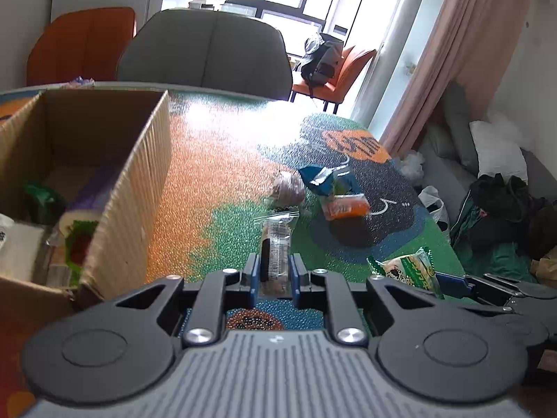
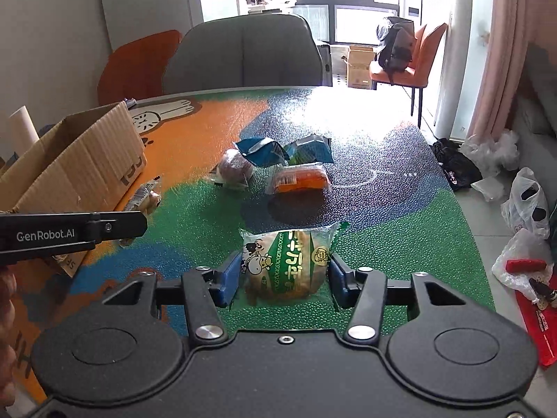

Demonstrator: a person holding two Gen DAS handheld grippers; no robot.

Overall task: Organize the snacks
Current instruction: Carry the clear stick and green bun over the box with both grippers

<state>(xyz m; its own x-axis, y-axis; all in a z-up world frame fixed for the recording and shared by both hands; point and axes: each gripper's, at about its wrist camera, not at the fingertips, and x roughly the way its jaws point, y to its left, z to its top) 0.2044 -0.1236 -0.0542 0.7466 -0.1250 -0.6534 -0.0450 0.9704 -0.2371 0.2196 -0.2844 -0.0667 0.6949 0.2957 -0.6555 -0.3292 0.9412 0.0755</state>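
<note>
My left gripper (image 1: 275, 271) is shut on a clear-wrapped snack (image 1: 276, 244), held just right of the cardboard box (image 1: 139, 188); this snack also shows in the right wrist view (image 2: 146, 198). The box holds several snacks (image 1: 78, 240). My right gripper (image 2: 283, 278) straddles a green-printed bread pack (image 2: 287, 261) lying on the table; its pads sit at the pack's sides, and contact is unclear. On the table farther off lie a brown bun in clear wrap (image 2: 235, 167), an orange pack (image 2: 299, 178) and two blue packs (image 2: 261, 149).
The table (image 2: 383, 216) has a colourful bumpy mat. A grey chair (image 2: 243, 55) and an orange chair (image 2: 135, 62) stand behind it. The table's right edge drops to a floor with plastic bags (image 2: 527, 202).
</note>
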